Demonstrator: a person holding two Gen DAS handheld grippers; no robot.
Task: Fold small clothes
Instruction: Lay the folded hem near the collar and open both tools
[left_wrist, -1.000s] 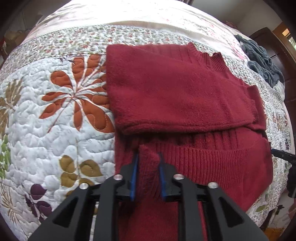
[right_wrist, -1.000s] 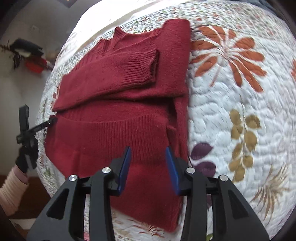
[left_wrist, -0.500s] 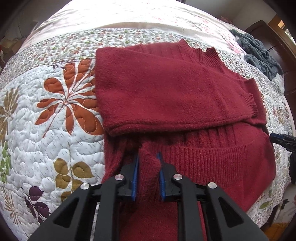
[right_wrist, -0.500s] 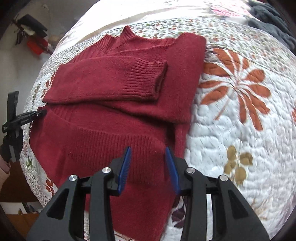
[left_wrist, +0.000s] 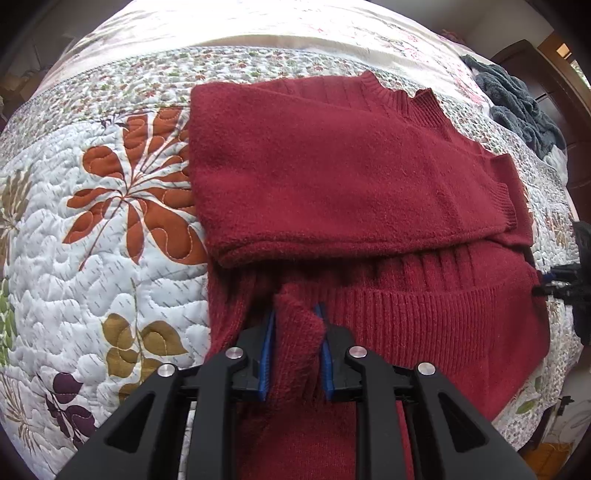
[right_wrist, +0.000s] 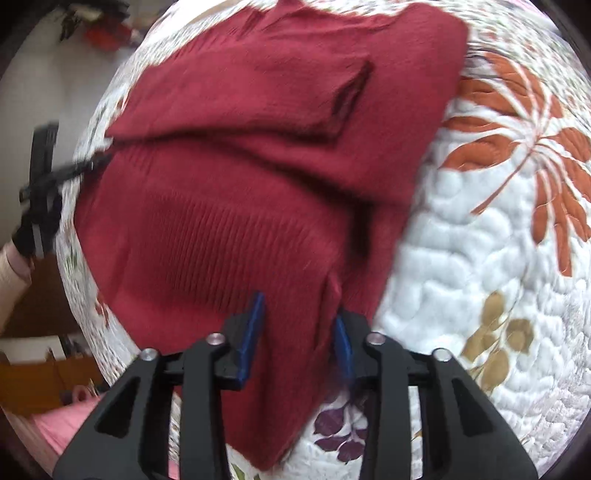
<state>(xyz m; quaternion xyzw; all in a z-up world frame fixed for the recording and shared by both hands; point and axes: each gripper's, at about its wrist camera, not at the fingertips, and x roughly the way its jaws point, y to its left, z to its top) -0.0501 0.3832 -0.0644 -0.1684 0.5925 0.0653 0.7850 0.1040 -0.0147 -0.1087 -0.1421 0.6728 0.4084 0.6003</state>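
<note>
Lying spread on the bed's quilt (left_wrist: 92, 258), the red sweater (left_wrist: 351, 177) has its sleeves already folded across the chest, the collar at the far end and the ribbed hem toward the tongs. Its long axis runs from hem to collar, straight ahead of both tongs, so the coming move looks like a carry of the hem forward over the folded sleeves. The left tongs (left_wrist: 295, 350) are clenched on a raised pinch of fabric at the hem corner near the sweater's left edge. The right tongs (right_wrist: 295, 343) straddle the opposite hem corner; a ridge of fabric stands between the blue pads, but the gap looks wide and the picture is blurred, so I cannot tell whether they grip it. Each tongs sits at its own corner, neither nearer the collar than the other.

Beyond the sweater, a dark grey garment (left_wrist: 517, 107) lies bunched near the far right edge of the bed, well apart from the fold path. Nothing lies on the sweater itself. Judging from this, the risk is one corner slipping and the fold landing skewed.
</note>
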